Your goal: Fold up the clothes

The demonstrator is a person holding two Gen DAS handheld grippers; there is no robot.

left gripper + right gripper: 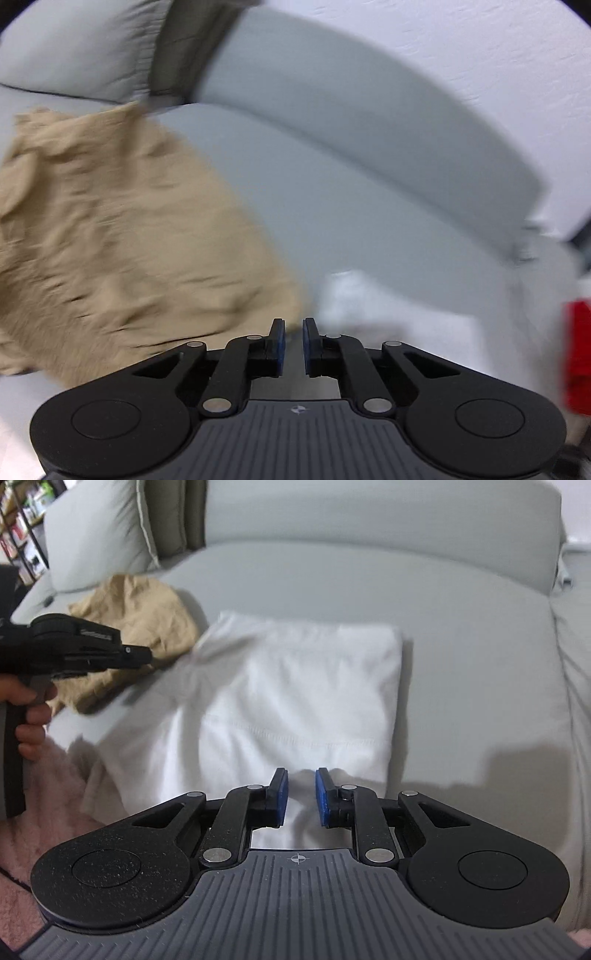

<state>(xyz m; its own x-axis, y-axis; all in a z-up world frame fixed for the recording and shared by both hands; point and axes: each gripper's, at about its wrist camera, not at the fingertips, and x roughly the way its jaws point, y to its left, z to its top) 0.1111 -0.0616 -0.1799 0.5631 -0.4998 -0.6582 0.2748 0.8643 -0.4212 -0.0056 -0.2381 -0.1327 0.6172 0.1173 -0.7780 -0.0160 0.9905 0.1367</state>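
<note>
Right hand-held gripper pinches the white garment hem; left hand-held gripper is nearly pressed together, apparently empty; one-sided lifting risks skewing the fold.

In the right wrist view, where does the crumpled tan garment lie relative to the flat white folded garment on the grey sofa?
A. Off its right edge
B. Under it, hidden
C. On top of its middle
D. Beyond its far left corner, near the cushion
D: the crumpled tan garment sits on the grey sofa up and to the left of the flat white folded garment, close to the pale cushion.
</note>
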